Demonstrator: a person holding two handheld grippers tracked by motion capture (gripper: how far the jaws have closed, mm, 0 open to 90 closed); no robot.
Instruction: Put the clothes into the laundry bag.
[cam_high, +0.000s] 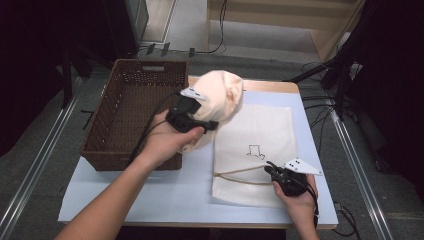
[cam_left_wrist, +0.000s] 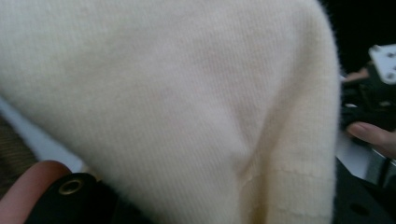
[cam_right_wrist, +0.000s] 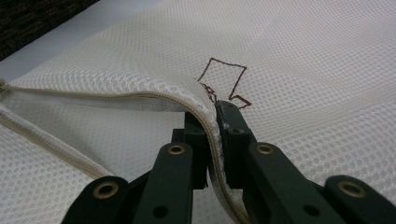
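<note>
A cream knit garment hangs bunched in the air between the basket and the mesh bag, held up by my left gripper, which is shut on its lower part. In the left gripper view the knit sits right against the camera and hides the jaws. A white mesh laundry bag lies flat on the table with a brown drawn mark on it. My right gripper is shut on the bag's upper zipper edge and lifts it slightly, so the mouth gapes. The jaws pinch the mesh.
A brown wicker basket stands at the table's left, partly off its edge. The white table top shows between basket and bag. Cables and dark stands lie on the floor to the right.
</note>
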